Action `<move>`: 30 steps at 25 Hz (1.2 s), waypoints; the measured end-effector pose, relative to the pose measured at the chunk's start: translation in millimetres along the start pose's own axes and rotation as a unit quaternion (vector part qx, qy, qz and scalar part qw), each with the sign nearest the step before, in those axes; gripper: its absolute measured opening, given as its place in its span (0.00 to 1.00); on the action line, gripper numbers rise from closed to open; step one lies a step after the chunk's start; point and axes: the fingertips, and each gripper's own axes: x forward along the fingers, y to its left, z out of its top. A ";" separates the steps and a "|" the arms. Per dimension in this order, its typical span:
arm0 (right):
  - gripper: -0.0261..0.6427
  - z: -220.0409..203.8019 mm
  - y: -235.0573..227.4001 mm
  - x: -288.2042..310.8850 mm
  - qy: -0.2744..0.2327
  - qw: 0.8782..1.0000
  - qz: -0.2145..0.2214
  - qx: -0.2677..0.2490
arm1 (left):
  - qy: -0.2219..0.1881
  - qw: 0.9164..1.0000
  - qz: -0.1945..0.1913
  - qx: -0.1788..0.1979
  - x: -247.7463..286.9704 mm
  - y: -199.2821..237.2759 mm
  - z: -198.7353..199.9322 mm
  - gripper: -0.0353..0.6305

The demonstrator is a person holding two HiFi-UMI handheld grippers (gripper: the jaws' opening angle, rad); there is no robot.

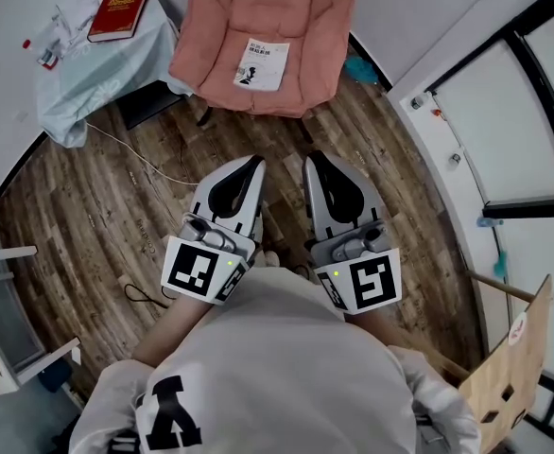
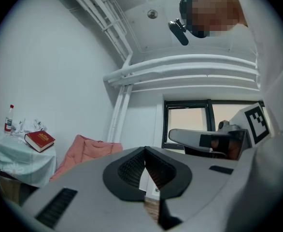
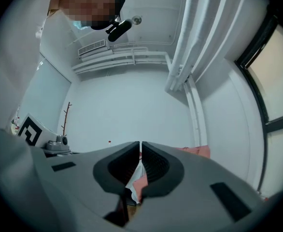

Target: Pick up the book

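Left gripper (image 1: 256, 165), right gripper (image 1: 313, 159) side by side, level, jaws closed and empty, pointing 12 o'clock at white book (image 1: 262, 64) on pink armchair (image 1: 249, 8).

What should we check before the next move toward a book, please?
1. Left gripper empty: ok, nothing between its jaws.
2. Right gripper empty: ok, nothing between its jaws.
3. Jaws open for a grasp: not ok, both grippers are shut.
4. White book free to take: ok, it lies flat on the pink chair with nothing on it.
5. Red book free to take: ok, it lies on top on the table.
6. Which book is meant: cannot tell, two are in sight.
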 end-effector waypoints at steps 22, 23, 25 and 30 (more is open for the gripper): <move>0.09 -48.8 -79.2 206.5 0.016 1.000 -0.003 0.006 | 0.004 1.000 -0.014 -0.007 157.5 168.2 0.8 0.06; 0.09 -48.6 -82.7 221.5 0.015 1.000 -0.003 0.005 | 0.003 1.000 -0.015 -0.008 167.5 179.8 3.9 0.06; 0.09 -49.5 -88.7 249.1 0.013 1.000 -0.003 0.003 | 0.003 1.000 -0.020 -0.008 186.4 201.1 9.1 0.06; 0.09 -61.0 -107.7 302.7 0.017 1.000 -0.014 0.010 | 0.012 0.999 -0.030 -0.006 221.1 241.7 9.0 0.06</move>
